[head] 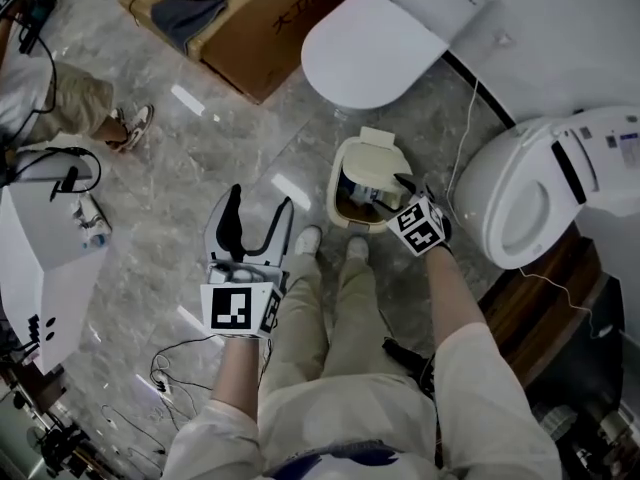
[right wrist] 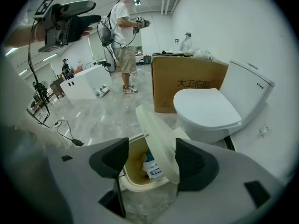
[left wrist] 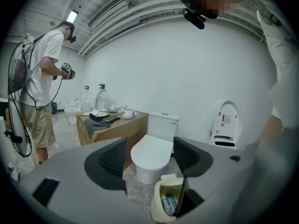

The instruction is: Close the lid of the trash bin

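Currently lid (right wrist: pixel 156 134) raised between right claw (right wrist: pixel 152 161) jaws.

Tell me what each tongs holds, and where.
Nothing is held. The left tongs gape empty; the right tongs stand open around the raised trash bin lid, not clamped.

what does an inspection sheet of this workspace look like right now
surface: grey marble-look floor, glossy
job's things: small cream plastic trash bin, its cream hinged lid raised, not yet closed
clutter: printed packaging inside the bin; brown cardboard box with items on top
grippers: right gripper open, the raised lid standing between its jaws; left gripper open, nothing between its jaws
cables: black cable on the floor; white cable by the wall
surroundings: white toilet with closed seat lid; second white toilet; another person standing
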A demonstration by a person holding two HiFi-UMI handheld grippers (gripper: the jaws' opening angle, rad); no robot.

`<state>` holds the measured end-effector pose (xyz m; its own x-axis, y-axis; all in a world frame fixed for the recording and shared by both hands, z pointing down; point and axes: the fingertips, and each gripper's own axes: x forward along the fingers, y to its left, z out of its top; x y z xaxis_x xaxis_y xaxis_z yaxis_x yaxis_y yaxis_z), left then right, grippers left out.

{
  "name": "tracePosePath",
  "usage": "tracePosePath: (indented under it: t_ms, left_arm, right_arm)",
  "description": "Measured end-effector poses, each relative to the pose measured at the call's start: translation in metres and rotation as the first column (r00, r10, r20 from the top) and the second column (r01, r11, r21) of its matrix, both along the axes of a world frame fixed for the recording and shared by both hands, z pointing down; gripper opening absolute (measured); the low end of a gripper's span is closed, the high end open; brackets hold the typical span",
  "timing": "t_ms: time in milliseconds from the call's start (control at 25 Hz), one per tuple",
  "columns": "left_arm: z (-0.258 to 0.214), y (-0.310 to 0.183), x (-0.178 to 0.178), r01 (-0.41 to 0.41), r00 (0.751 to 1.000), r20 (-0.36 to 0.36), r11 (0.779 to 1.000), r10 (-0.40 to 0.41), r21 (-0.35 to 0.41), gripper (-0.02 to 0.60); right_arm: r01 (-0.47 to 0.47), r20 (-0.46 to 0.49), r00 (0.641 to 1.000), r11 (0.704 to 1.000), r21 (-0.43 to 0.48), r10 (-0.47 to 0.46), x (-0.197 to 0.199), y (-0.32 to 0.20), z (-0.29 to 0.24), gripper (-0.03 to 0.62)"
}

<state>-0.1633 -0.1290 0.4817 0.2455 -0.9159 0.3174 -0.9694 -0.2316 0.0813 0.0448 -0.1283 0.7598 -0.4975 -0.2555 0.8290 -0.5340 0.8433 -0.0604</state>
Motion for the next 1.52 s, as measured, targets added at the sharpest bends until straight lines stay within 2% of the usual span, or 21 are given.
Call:
tracePosePath:
  t_ms: [240,640,1160,1520]
  left_arm:
    - [0.031,-0.004,0.006,-0.06,0.998,-0.01,0.998,0.059,-0.034,0.295]
    - [0.06,-0.035,0.019,-0.134,0.991,-0.006,0.991,0.134,-0.009,0.295]
    - [0.089,-0.068,0.031,-0.178,0.984,-0.01,0.984,0.178,0.016,0.295]
    - [0.105,-0.076,0.023,-0.163,0.987,-0.012,0.987,0.163,0.001,0.295]
  right_arm:
    - [-0.03,0.008,0.999,0.999,-0.03,0.031,-0.004,0.036,0.023,0.301]
    - [-0.112,0.024,0.993,0.991,-0.076,0.115,-0.011,0.072,0.065,0.299]
    - [-0.175,0.028,0.983,0.977,-0.119,0.18,-0.017,0.096,0.114,0.301]
    - [-0.203,0.018,0.978,0.969,-0.141,0.207,-0.021,0.102,0.135,0.319]
